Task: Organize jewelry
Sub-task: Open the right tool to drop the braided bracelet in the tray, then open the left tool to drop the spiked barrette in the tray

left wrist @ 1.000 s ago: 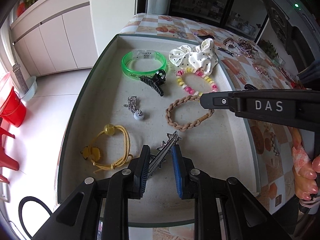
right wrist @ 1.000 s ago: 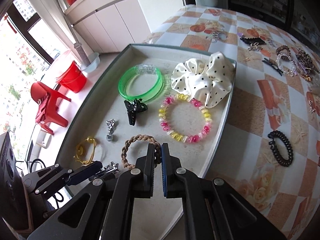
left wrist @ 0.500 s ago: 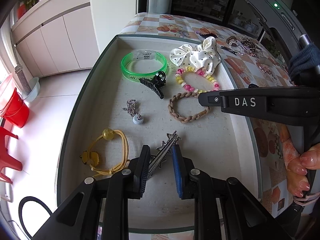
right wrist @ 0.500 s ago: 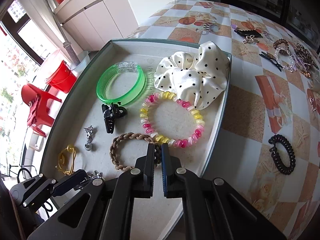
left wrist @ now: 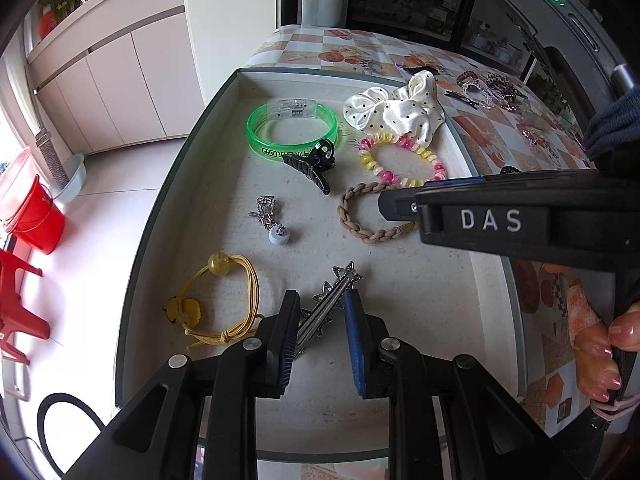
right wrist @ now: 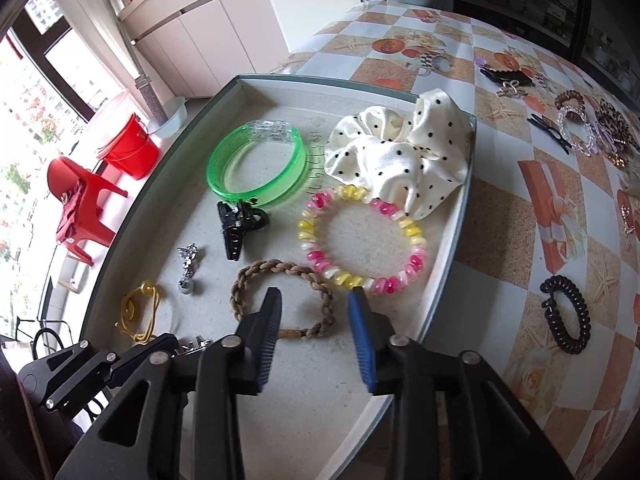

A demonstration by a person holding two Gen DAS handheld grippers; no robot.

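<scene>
One star hairpin (left wrist: 332,304) pointing away.

Green bangle (right wrist: 256,164), cream black-dotted scrunchie (right wrist: 396,156), pink-yellow bead bracelet (right wrist: 362,240), brown braided band (right wrist: 282,298), orange-checked surface (right wrist: 532,184).

Both wrist fisheyes look steeply down, close over the shallow grey rectangular tray (left wrist: 188,184) (right wrist: 448,272); each shows the tray's whole floor.

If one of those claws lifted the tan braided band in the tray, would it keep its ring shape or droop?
The braided band would probably droop: it looks like woven cord, and its loop already lies unevenly on the tray. It is likely very light. The open right gripper should hold it without slipping, since the weave looks rough.
</scene>
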